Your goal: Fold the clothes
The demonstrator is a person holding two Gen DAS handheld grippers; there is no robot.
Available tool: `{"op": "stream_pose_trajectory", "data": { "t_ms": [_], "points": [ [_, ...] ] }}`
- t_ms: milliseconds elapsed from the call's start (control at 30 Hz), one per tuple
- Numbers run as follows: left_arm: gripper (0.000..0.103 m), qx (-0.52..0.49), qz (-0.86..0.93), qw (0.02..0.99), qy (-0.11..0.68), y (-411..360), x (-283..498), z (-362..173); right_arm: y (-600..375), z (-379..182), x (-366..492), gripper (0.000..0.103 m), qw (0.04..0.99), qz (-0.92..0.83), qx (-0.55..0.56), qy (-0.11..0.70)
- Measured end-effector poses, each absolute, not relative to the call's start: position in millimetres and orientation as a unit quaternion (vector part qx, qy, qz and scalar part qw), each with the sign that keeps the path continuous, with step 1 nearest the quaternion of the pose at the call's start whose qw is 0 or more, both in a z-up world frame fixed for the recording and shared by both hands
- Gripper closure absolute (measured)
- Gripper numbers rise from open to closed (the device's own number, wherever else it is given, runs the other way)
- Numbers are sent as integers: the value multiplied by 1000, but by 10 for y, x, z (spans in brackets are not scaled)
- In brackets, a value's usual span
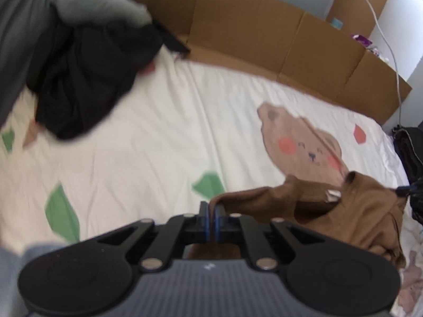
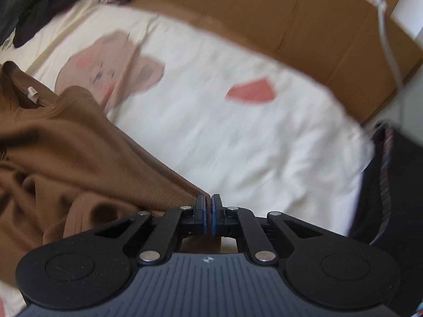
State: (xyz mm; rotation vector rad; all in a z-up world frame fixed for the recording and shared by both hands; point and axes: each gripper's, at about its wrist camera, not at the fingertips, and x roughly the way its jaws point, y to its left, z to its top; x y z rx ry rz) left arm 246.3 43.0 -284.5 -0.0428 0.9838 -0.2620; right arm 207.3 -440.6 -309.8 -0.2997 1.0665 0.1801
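while the brown shirt (image 2: 79,145) hung bunched and unfolded just above the white bedsheet (image 1: 148,142), each gripper pinched an edge of it. the left gripper (image 1: 211,220) had its fingers pressed together on a fold of cloth that ran off to its right; the right gripper (image 2: 208,211) was clamped on a corner, the cloth running off to its left. so the garment stretched between the two, collar and label (image 2: 33,93) turned toward the bear print (image 1: 304,142). a dark clothes pile (image 1: 87,79) lay well apart at the far left, cardboard (image 1: 264,34) along the bed's far side.
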Motion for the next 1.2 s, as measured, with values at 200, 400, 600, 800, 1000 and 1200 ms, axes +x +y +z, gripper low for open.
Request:
{"op": "stream_pose_trajectory", "data": {
  "t_ms": [200, 400, 600, 800, 1000, 1200],
  "points": [
    [99, 7, -139, 885, 444, 300, 2797, -2678, -4436, -2855, 2283, 102, 863, 53, -183, 468],
    [99, 31, -151, 884, 440, 90, 3220, -2750, -4519, -2780, 2664, 102, 866, 24, -200, 457],
    [99, 47, -159, 877, 451, -157, 3644, -2949, -4702, -2851, 3138, 102, 857, -16, -203, 473],
    [99, 57, -154, 871, 464, -335, 4019, -3131, -4754, -2967, 3464, 101, 842, -19, -212, 495],
    [99, 68, -115, 869, 477, -280, 4184, -3243, -4629, -3012, 3672, 101, 846, -9, -218, 486],
    [92, 67, -71, 858, 505, -275, 4269, -3549, -4538, -3389, 3827, 82, 837, 19, -198, 509]
  ]
}}
